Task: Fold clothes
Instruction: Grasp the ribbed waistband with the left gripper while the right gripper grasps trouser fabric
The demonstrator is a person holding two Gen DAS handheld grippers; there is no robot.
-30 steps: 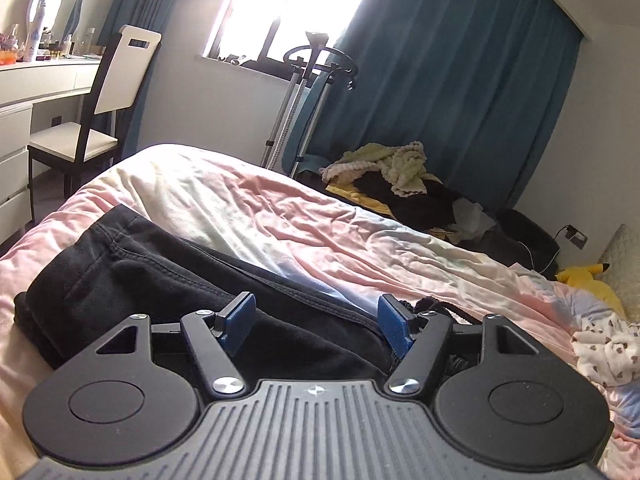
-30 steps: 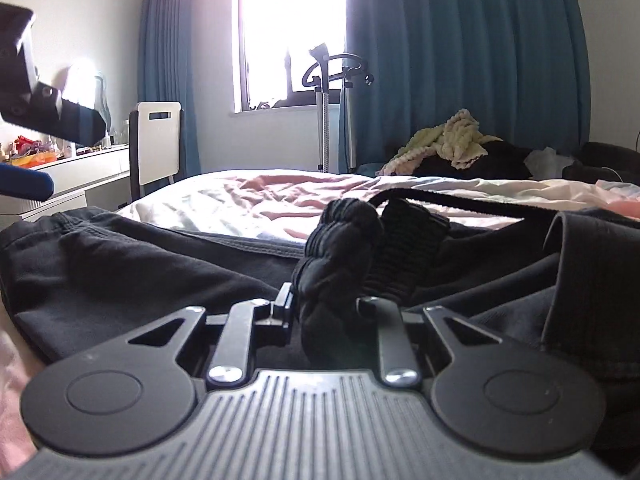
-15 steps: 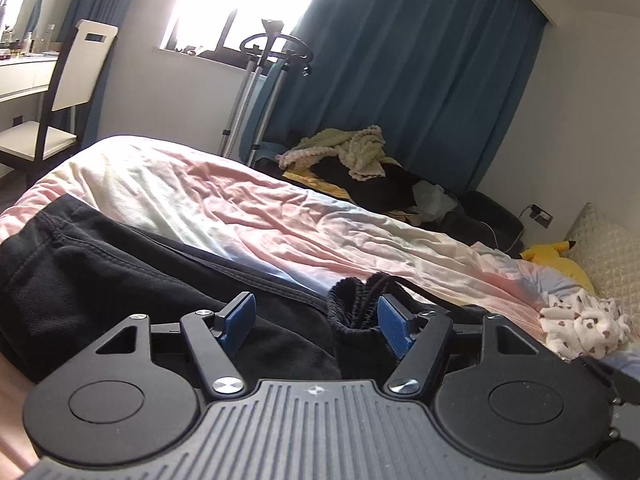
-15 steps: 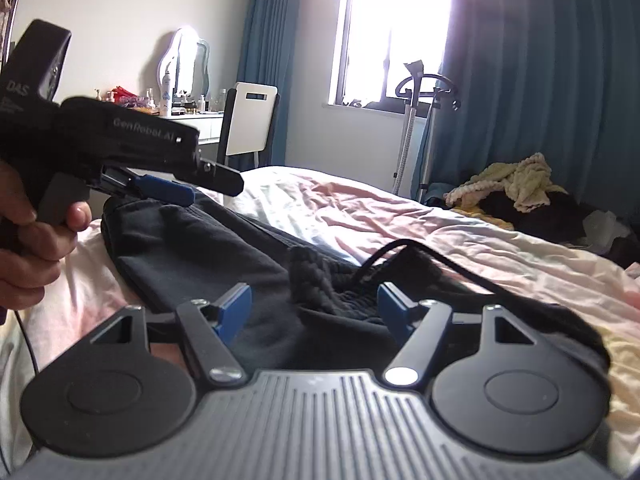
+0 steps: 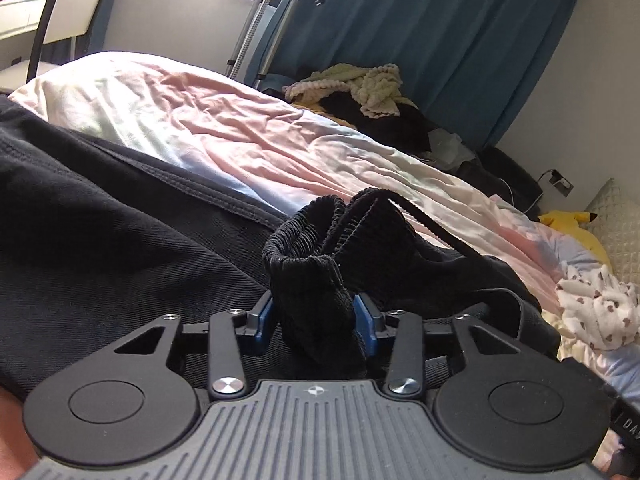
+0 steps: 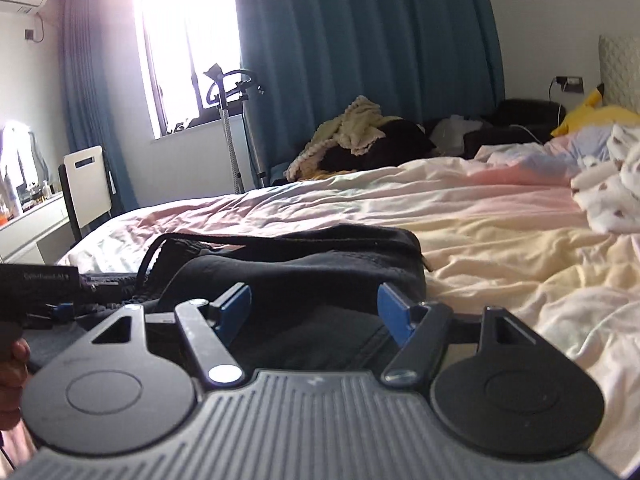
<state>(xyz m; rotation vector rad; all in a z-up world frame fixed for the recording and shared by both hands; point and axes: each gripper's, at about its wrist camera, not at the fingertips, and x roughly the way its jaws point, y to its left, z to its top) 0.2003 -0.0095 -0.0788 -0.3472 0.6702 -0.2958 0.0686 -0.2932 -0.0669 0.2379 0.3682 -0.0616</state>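
Note:
Black trousers [image 5: 100, 240] lie across the pink bed sheet [image 5: 240, 128]. Their ribbed waistband [image 5: 316, 256] stands bunched up between the blue pads of my left gripper [image 5: 314, 316], whose jaws are closing and touch the cloth on both sides. A black drawstring [image 5: 432, 224] loops off to the right. In the right wrist view my right gripper [image 6: 316, 308] hovers open over the trousers' right end [image 6: 320, 256], with nothing pinched. The left gripper [image 6: 60, 308] and the hand [image 6: 12, 364] holding it show at that view's left edge.
A heap of clothes [image 5: 360, 88] lies beyond the bed by the blue curtain [image 5: 440, 40]. A garment steamer stand [image 5: 260, 20] and a white chair [image 5: 68, 8] are at the back left. A yellow plush toy [image 5: 568, 224] and a patterned white cloth [image 5: 596, 308] lie at the right.
My left gripper moved right along the trousers to the bunched waistband and narrowed onto it. My right gripper let go of the waistband, opened and swung away to the right.

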